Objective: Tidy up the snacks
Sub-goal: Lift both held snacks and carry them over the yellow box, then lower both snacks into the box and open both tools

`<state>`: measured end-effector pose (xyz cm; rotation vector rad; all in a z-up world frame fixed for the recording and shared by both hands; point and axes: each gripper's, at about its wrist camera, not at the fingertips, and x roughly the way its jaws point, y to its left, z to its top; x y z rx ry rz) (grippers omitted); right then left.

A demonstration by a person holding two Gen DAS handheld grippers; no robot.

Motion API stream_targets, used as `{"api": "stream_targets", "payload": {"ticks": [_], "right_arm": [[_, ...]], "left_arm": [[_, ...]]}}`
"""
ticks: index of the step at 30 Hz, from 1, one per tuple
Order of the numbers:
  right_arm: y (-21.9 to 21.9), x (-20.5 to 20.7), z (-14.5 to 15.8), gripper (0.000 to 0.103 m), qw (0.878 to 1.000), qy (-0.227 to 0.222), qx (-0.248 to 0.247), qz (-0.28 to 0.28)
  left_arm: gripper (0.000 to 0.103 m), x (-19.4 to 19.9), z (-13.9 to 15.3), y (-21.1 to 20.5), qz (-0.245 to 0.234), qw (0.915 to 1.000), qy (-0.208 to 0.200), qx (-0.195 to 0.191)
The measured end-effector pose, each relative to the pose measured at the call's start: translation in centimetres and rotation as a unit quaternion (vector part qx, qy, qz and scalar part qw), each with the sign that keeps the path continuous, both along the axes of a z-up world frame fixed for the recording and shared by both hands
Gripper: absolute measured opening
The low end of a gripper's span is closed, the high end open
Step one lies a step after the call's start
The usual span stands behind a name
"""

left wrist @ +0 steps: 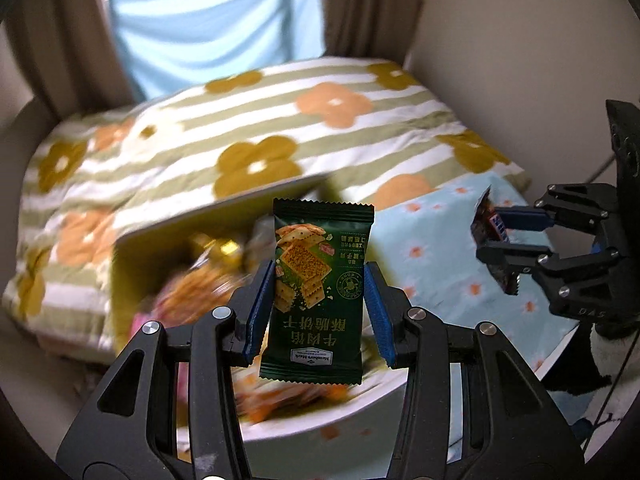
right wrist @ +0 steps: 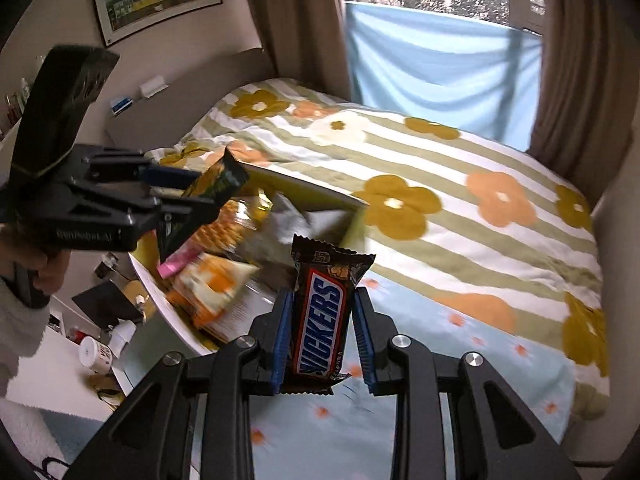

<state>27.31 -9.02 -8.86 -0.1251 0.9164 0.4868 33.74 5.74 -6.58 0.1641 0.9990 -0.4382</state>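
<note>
Green cracker packet (left wrist: 318,294) between left fingers (left wrist: 260,308)

From the left wrist we look forward along the fingers, close above the open yellow-lined box of snacks (left wrist: 132,264), toward the floral striped quilt (left wrist: 240,120) and blue window sheet (left wrist: 216,20). Our right-wrist view faces the same bed from further right, sharing box (right wrist: 320,196), quilt (right wrist: 480,184) and sheet (right wrist: 432,64).

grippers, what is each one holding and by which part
The left gripper holds a green cracker packet by its side edges, low down. The right gripper holds a Snickers bar by its long sides, near the lower half.
</note>
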Motion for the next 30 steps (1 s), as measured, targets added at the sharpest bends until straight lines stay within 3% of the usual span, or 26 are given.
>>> {"api": "stream_targets", "payload": {"ticks": [8, 16, 17, 18, 20, 30], "right_arm": [[7.1, 2.6, -2.9, 0.027, 0.999, 0.034, 0.008, -0.007], [9.5, 3.5, -4.8, 0.027, 0.997, 0.065, 0.008, -0.045], [9.6, 3.5, -4.8, 0.027, 0.996, 0.068, 0.006, -0.049], [9.6, 3.5, -4.9, 0.027, 0.996, 0.071, 0.004, -0.054], [9.6, 3.9, -5.1, 0.027, 0.995, 0.074, -0.001, -0.06], [8.1, 4.1, -6.2, 0.027, 0.993, 0.087, -0.004, -0.082]], "left_arm": [[0.04, 2.7, -4.8, 8.9, 0.028, 0.9984, 0.05, 0.002], [0.041, 4.7, -8.1, 10.5, 0.019, 0.9952, 0.096, 0.004], [0.047, 4.7, -8.1, 10.4, 0.019, 0.9955, 0.093, 0.004], [0.07, 4.6, -8.0, 10.4, 0.019, 0.9959, 0.088, 0.004], [0.102, 4.1, -7.4, 10.6, 0.03, 0.9973, 0.066, -0.004], [0.103, 1.0, -5.9, 12.7, 0.138, 0.9897, 0.032, -0.024]]}}
